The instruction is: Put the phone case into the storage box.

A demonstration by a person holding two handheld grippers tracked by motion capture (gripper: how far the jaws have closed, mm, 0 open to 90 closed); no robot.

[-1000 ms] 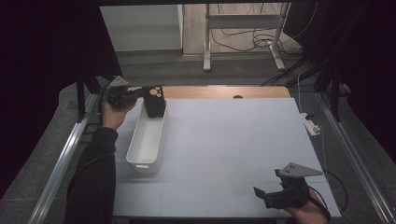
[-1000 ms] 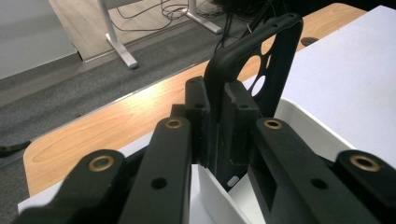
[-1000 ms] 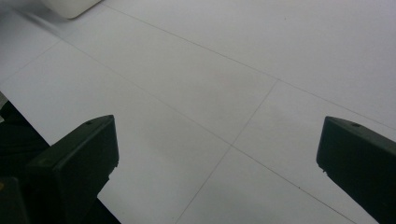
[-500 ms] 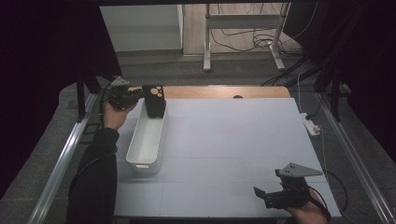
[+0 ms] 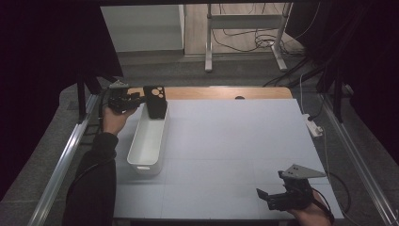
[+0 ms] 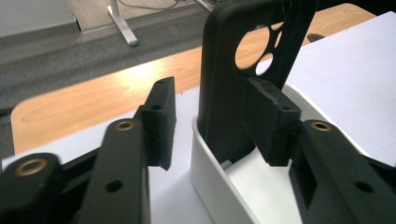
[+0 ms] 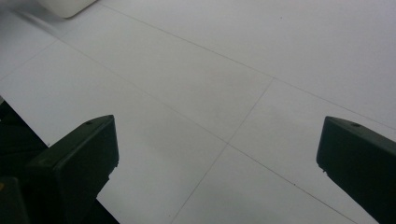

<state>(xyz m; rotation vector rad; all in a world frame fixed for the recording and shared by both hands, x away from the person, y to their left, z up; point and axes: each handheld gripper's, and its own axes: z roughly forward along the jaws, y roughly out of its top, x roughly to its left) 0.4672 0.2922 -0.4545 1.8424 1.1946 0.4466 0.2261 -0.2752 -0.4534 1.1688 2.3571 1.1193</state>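
A black phone case (image 5: 155,101) with round camera cut-outs stands upright at the far end of a long white bin (image 5: 147,141), leaning on its end wall. My left gripper (image 5: 140,99) is level with it from the left; its jaws have just been opening. In the left gripper view the case (image 6: 233,84) is between the jaws of my left gripper (image 6: 212,119), the left pad (image 6: 159,121) clearly apart from it outside the bin wall (image 6: 210,182). My right gripper (image 5: 269,197) rests open near the table's front right, as my right gripper (image 7: 217,140) shows over bare white tabletop.
The white table surface (image 5: 235,141) has a wooden strip (image 5: 221,92) along its far edge. A white power strip (image 5: 312,125) lies off the right edge. Metal rails run along both sides, and desk legs with cables stand on the floor behind.
The left gripper's jaws have spread apart around the phone case, which stays standing in the bin. Neither hand has shifted.
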